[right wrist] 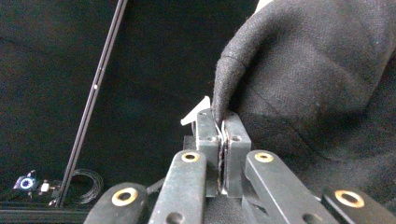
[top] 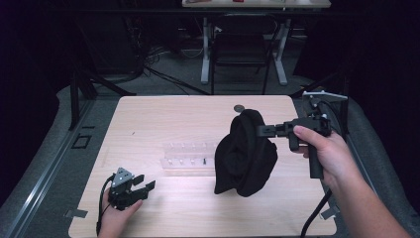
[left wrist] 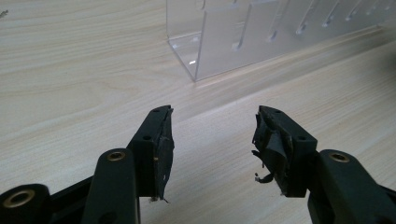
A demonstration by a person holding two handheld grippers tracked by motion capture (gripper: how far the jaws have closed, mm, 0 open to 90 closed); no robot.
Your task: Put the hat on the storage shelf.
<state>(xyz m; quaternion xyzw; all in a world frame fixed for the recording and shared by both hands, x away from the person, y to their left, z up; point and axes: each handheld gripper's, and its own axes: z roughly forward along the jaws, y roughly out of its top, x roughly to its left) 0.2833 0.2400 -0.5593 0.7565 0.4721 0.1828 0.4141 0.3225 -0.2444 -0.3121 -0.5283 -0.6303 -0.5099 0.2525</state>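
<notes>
It looked like a lab or test room: a pale wooden table [top: 148, 119] stood on grey carpet [top: 163, 84] among black stands; at 12 o'clock sat a white-legged desk [top: 257, 4] with loose cables [top: 153, 69] beneath.

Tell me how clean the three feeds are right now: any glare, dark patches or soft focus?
High view: table evenly lit, surroundings nearly black, black cloth shows little fold detail. Left gripper view: sharp, small glints on the clear plastic rack. Right gripper view: cloth weave crisp, background dark.

A clear rack [top: 187, 157] (acrylic) lies on the wooden table [top: 148, 124].
</notes>
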